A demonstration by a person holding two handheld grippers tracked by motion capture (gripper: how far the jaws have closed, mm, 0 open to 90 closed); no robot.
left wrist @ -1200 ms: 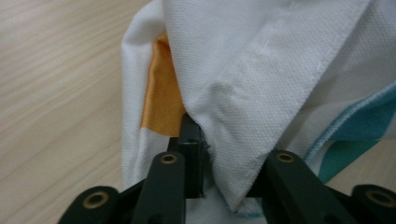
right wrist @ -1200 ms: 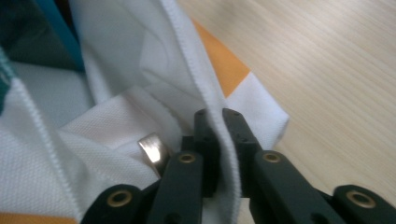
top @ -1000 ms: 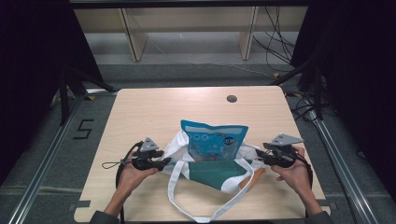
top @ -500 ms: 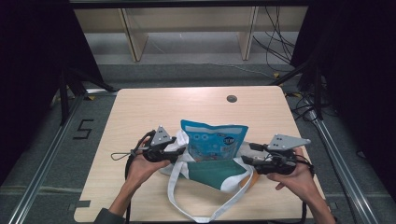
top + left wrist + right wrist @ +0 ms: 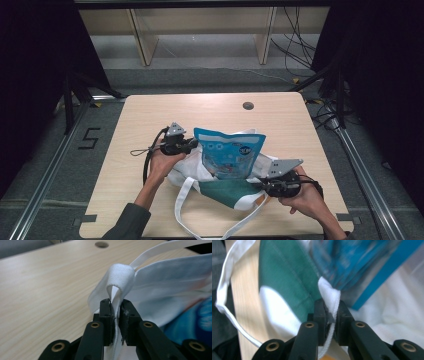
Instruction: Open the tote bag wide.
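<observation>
1. Left tool (image 5: pixel 115 315): jaws have just been closing, now clamped on a folded bit of the white tote bag (image 5: pixel 160 287) fabric at its rim, next to where a white strap (image 5: pixel 160 250) joins. In the high view the left tool (image 5: pixel 192 145) sits at the bag's left edge.
2. Right tool (image 5: pixel 329 315): jaws also just been closing, now pinching the bag's white rim (image 5: pixel 329 293), right where the green panel (image 5: pixel 284 277) meets it. In the high view the right tool (image 5: pixel 260 186) is at the bag's right front edge.
3. Tote bag (image 5: pixel 190 170) lies on the bench (image 5: pixel 150 115), near the front middle, held between the two tools; green panel (image 5: pixel 227 191) on the near side.
4. Blue packet (image 5: pixel 227 155) stands up out of the bag's mouth, between the tools, leaning slightly.
5. White strap loop (image 5: pixel 180 210) trails off the bag toward the bench's front edge.
6. Round hole (image 5: pixel 248 105) in the bench, well behind the bag.
</observation>
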